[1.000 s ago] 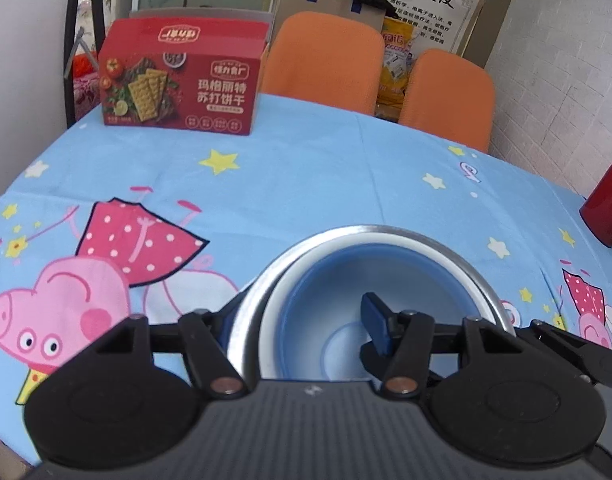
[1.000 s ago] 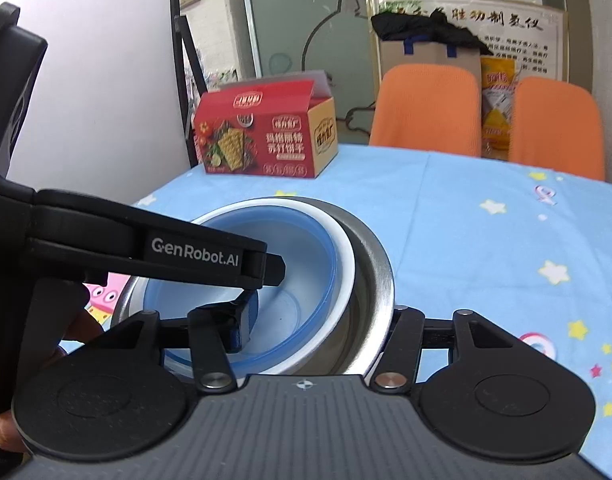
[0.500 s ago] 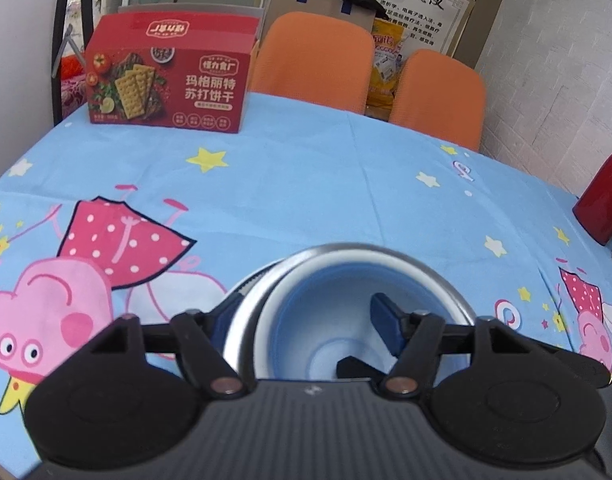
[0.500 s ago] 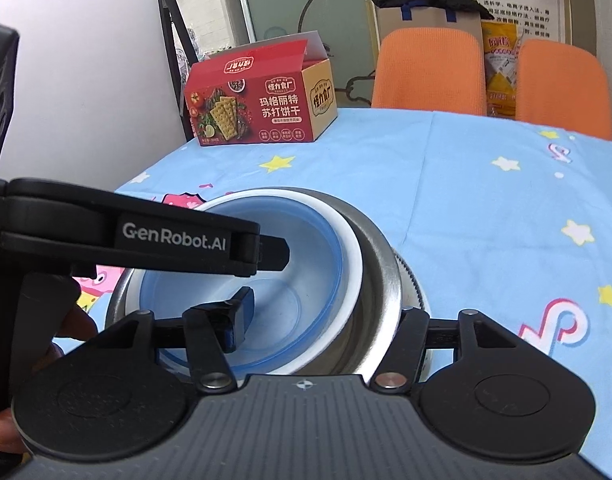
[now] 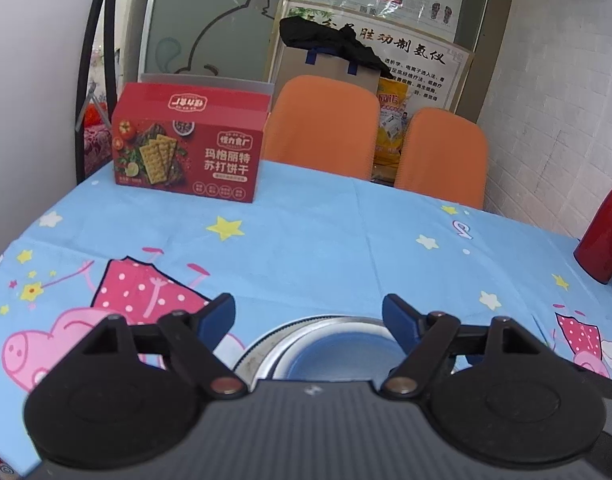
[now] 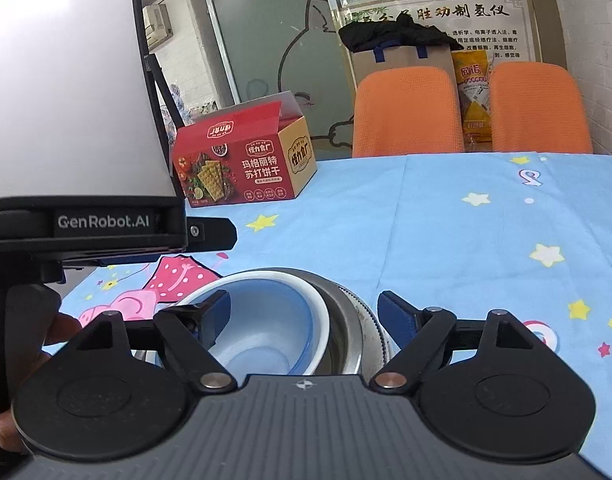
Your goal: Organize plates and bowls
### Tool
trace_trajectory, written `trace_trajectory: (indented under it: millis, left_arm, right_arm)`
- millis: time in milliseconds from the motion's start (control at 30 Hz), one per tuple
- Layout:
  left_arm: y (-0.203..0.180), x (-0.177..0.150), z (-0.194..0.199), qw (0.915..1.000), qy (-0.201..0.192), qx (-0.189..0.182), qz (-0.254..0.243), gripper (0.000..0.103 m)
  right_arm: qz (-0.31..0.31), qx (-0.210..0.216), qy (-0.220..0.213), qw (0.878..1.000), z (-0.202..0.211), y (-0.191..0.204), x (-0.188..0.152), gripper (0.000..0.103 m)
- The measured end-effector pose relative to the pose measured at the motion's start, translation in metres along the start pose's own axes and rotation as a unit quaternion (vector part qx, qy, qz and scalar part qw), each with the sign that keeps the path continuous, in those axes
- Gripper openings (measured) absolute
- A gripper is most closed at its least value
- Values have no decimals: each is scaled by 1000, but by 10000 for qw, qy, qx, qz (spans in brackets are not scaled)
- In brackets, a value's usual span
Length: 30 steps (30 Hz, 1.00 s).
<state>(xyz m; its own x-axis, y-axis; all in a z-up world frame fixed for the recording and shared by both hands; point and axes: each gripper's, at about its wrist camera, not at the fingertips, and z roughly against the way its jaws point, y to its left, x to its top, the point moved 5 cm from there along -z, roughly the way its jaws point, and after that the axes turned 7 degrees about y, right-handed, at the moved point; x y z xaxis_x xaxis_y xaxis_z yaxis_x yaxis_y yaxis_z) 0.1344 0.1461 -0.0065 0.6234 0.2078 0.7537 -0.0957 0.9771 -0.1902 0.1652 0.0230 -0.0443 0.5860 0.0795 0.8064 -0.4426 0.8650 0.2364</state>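
Note:
A blue-and-white bowl (image 6: 266,320) sits nested inside a steel bowl (image 6: 346,320) on the table with the cartoon cloth. In the left wrist view only the far parts of the steel bowl (image 5: 274,344) and the blue bowl (image 5: 338,352) show below the fingers. My left gripper (image 5: 308,312) is open and empty, raised above the bowls; its body also shows in the right wrist view (image 6: 106,224). My right gripper (image 6: 302,312) is open and empty, its fingers spread on either side of the stacked bowls, above them.
A red cracker box (image 5: 186,152) stands at the far left of the table. Two orange chairs (image 5: 322,124) stand behind the far edge. A red flask (image 5: 604,232) stands at the right edge. The blue tablecloth (image 5: 326,240) stretches ahead of the bowls.
Both grippers have opened and let go of the bowl rims. Both have lifted and drawn back, so the bowls sit lower in each view.

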Motion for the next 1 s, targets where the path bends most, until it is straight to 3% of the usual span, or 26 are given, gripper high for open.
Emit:
trace_trajectory:
  millis: [100,467,700,1000]
  left_arm:
    - [-7,-8,5,10000,11,-4,15,85]
    - [-44,-53,58,9997,-146,-125,-148,85]
    - [-59,-97,93,9988,-336,-180,-321,87]
    - [-65,-149,125,9980,-416,-184,-436,87]
  right_arm:
    - [3,-93,-28,10000,7,-6,-2,103]
    - [-237,-550,-466,9971,69,-30,-24,103]
    - [-117,-741,-779,9941,112,-27,-57,103]
    - [-48,-968,-884,9914,139,-26,-102,103]
